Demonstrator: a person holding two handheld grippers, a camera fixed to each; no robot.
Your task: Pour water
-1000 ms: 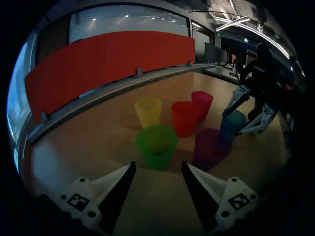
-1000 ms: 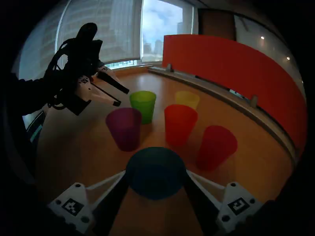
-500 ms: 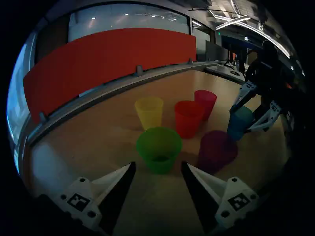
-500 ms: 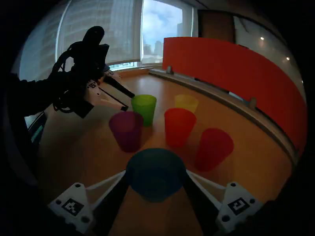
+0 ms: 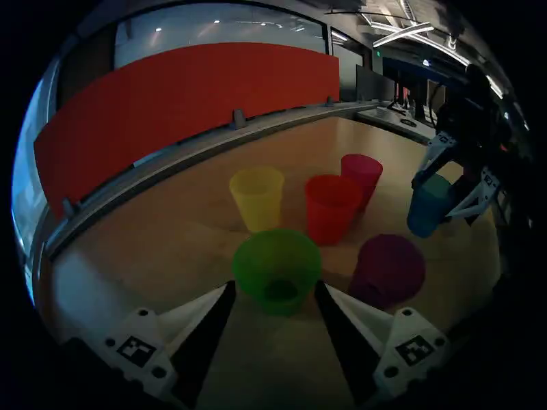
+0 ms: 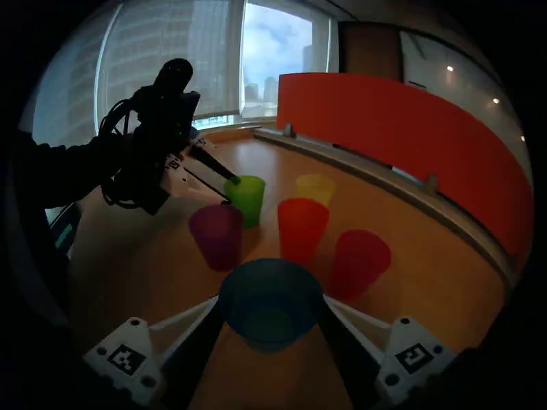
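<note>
A green cup point(image 5: 277, 270) stands on the wooden table point(image 5: 171, 239), its near side between the fingertips of my open left gripper point(image 5: 273, 292). Behind it stand a yellow cup point(image 5: 258, 198), an orange-red cup point(image 5: 331, 207) and a pink cup point(image 5: 360, 176); a purple cup point(image 5: 388, 270) is to the right. My right gripper point(image 6: 271, 301) is shut on a blue cup point(image 6: 271, 307), upright and lifted off the table. Farther off I see the purple cup point(image 6: 217, 236), the green cup point(image 6: 245, 199) and the left gripper point(image 6: 229, 190) at its rim. The blue cup point(image 5: 429, 203) hangs at the right.
A long red partition point(image 5: 184, 102) and a metal rail point(image 5: 205, 154) run along the table's far edge. Windows point(image 6: 205, 61) lie behind the left gripper. A person's dark sleeve point(image 6: 61, 171) reaches in from the left. Open tabletop lies left of the cups.
The left gripper has moved forward so the green cup now sits between its fingertips. The right gripper has risen and drawn back with the blue cup.
</note>
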